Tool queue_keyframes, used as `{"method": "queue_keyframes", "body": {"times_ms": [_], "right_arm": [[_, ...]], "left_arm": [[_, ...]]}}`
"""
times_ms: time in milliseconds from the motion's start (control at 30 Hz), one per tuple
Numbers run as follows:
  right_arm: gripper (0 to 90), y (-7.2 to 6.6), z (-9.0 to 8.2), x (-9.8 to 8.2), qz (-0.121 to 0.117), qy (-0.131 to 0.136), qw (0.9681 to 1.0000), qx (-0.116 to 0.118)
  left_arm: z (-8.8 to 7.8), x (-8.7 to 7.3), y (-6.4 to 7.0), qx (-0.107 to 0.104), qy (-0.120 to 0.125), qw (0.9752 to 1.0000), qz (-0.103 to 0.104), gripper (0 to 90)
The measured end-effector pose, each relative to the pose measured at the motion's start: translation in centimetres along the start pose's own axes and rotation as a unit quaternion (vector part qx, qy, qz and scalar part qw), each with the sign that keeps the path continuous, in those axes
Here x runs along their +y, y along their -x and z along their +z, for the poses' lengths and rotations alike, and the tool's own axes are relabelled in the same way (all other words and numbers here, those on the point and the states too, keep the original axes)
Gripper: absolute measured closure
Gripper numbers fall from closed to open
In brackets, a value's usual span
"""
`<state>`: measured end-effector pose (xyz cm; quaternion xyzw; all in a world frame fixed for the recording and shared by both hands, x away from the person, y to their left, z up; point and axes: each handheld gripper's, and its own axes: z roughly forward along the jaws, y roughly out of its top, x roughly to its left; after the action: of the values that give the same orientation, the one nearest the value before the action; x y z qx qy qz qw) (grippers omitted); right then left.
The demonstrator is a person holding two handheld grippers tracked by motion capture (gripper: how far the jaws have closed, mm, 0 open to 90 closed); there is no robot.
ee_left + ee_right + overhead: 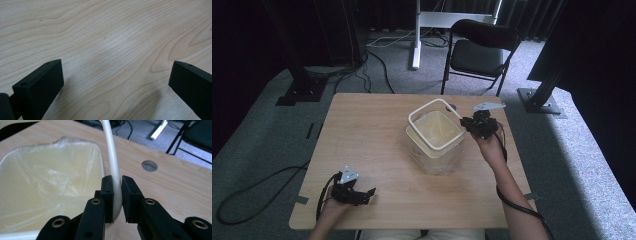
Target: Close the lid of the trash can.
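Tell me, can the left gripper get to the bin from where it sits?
Probably yes: the left gripper is open, with bare table between it and the bin. The right gripper holds the ring.

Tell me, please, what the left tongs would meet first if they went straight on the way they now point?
Most likely the bare wooden table. The left tongs stand open near its front edge, angled low over the wood, with nothing between their jaws. The lined bin sits farther off, and depth is hard to judge.

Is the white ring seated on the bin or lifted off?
Partly lifted: the right gripper pinches the white ring, tilted above the bin.
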<state>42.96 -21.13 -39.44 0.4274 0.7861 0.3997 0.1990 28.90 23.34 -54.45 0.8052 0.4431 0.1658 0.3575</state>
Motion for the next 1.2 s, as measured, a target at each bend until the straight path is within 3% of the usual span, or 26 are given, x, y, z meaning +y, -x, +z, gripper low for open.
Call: {"method": "queue_keyframes", "body": {"times_ms": [233, 667, 933, 1133, 1200], "right_arm": [[80.4, -0.5, 1.0, -0.2, -0.006, -0.018, 0.9996, 0.019], [80.2, -0.5, 0.6, -0.5, 0.005, -0.025, 0.9995, 0.017], [80.0, -0.4, 0.4, -0.8, 0.02, -0.026, 0.9993, 0.019], [79.3, -0.7, 0.6, -0.6, 0.022, -0.024, 0.9994, 0.012], [78.4, -0.7, 0.6, -0.7, 0.024, -0.022, 0.9993, 0.02]], "left_arm": [[0.2, 0.2, 0.2, -0.006, -0.001, 1.0, 0.004, 0.2], [0.0, 1.1, 0.4, -0.018, 0.015, 0.9997, -0.006, 0.2], [0.0, 2.8, 0.5, -0.02, 0.028, 0.9994, -0.006, 0.2], [0.3, 5.2, 0.9, -0.014, 0.036, 0.9992, 0.011, 0.2], [0.5, 6.1, 1.1, -0.013, 0.036, 0.9992, 0.013, 0.2]]}}
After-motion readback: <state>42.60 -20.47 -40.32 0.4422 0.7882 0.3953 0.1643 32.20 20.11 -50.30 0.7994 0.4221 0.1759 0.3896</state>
